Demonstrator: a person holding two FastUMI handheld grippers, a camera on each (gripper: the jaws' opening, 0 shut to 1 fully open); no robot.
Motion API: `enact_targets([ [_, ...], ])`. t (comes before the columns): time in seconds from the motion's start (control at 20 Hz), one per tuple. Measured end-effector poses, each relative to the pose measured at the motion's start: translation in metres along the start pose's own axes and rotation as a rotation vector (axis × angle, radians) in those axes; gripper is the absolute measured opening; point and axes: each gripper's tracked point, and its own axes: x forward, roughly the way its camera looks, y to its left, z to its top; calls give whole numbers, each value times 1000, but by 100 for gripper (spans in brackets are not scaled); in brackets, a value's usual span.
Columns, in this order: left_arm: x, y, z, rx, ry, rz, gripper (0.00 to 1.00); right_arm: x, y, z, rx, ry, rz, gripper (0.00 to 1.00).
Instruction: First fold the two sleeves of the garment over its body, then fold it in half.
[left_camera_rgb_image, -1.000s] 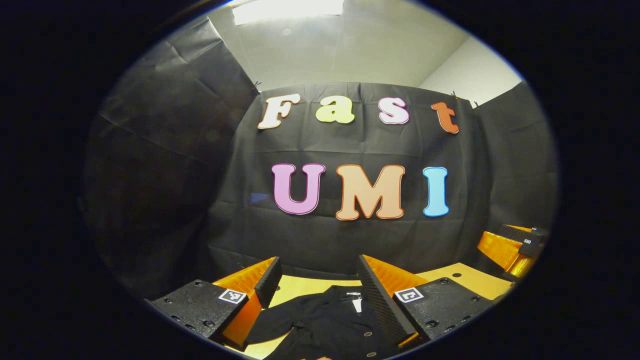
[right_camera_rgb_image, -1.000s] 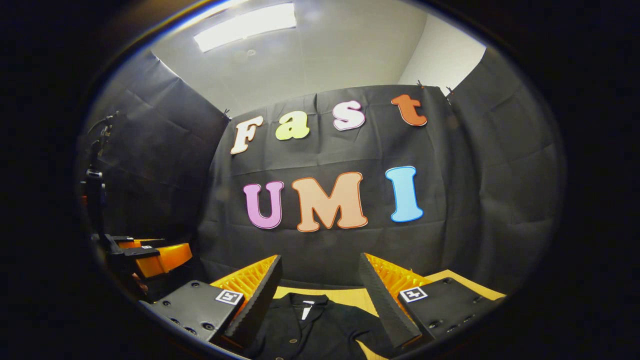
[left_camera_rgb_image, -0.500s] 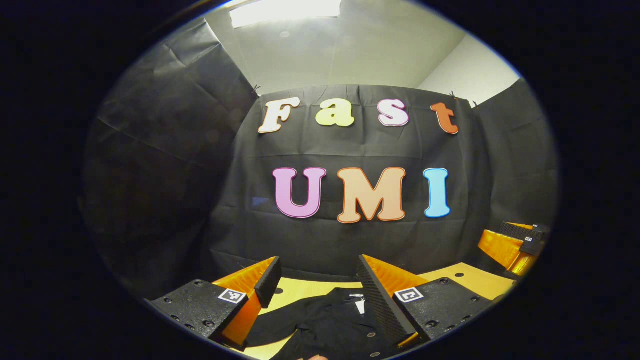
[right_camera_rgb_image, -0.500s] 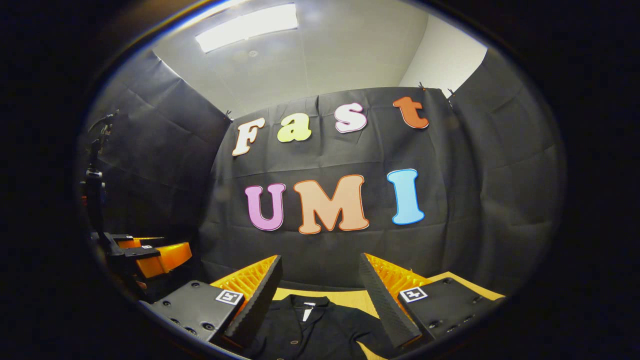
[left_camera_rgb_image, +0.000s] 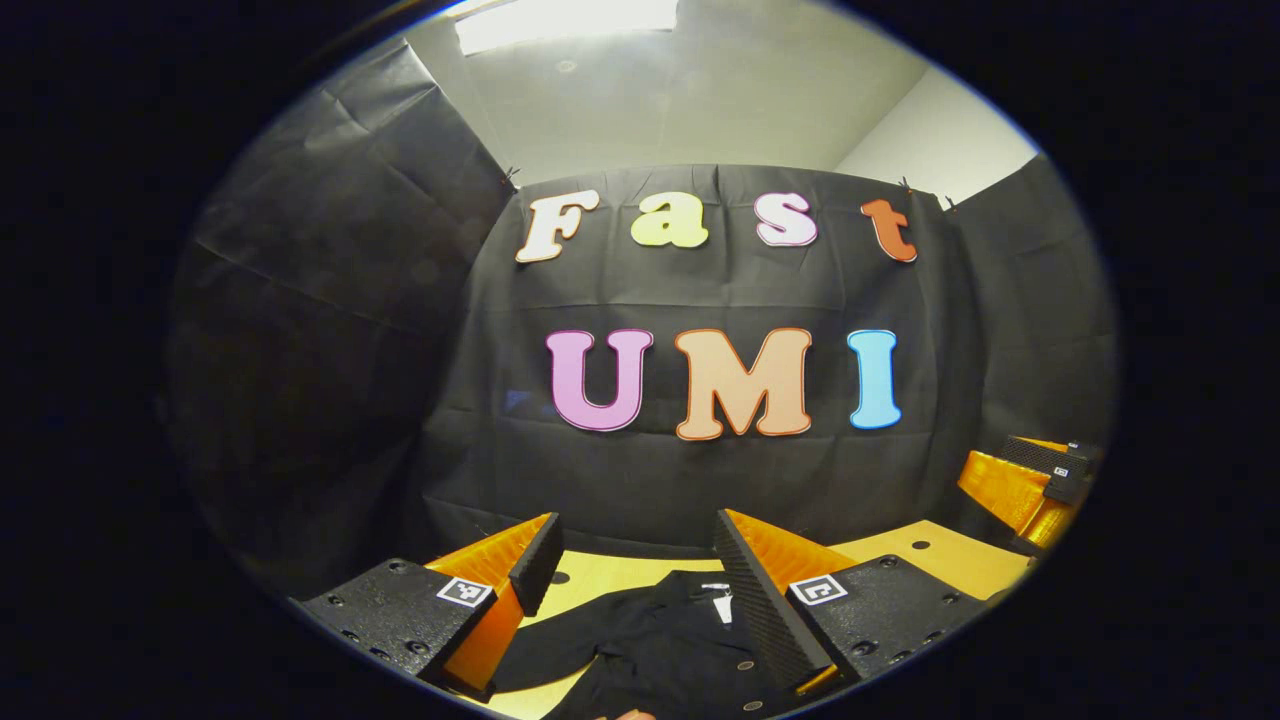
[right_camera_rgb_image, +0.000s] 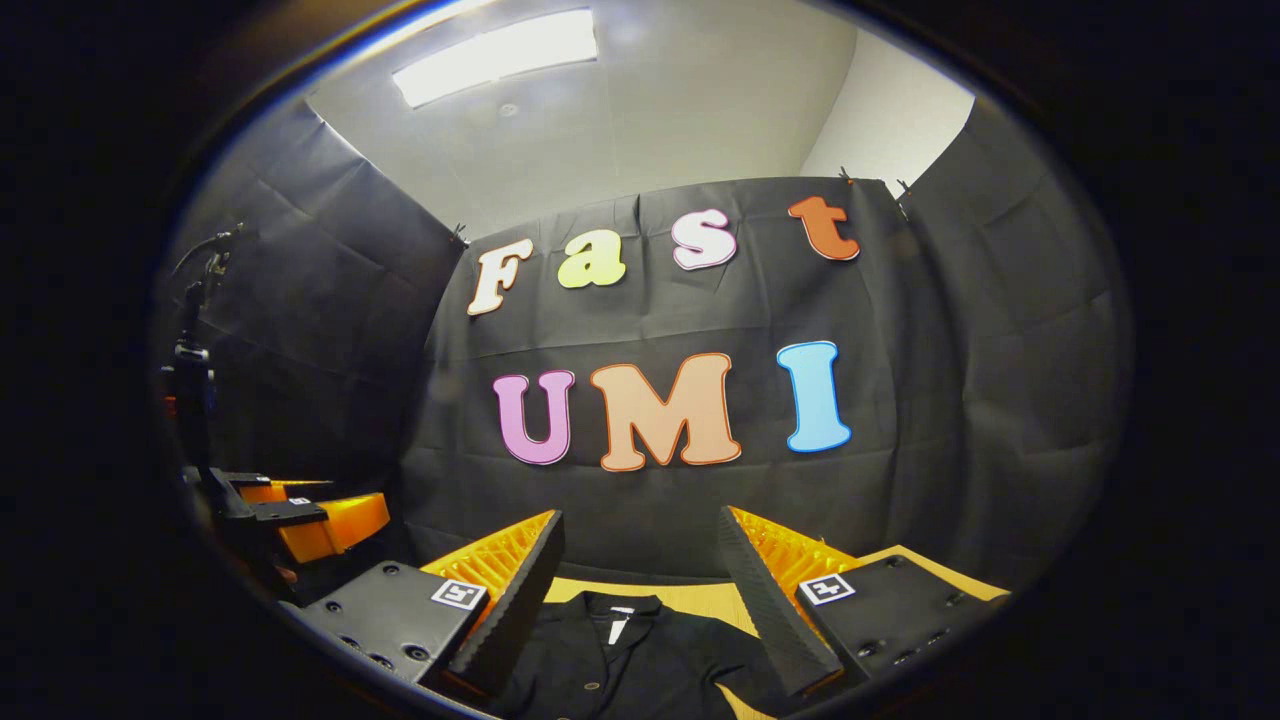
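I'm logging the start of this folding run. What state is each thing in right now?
Garment: black, buttoned, lying on the table, collar toward the wall, one sleeve spread out to the side, not yet folded.
Left hand-held gripper: open, above the garment, holding nothing.
Right hand-held gripper: open, above the garment's collar, holding nothing.
Table: wooden, bearing the garment.
Ceiling light: on.

Your right tool has tipped slightly upward: the garment sits lower between its spread fingers. From your left tool, the right tool appears marginally lower at the edge.
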Motion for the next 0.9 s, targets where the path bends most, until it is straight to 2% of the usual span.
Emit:
enact_targets([
  [0.9, -9, 3, 0, 7, 1, 10, 92, -10, 7, 0, 2, -5, 13, 97],
])
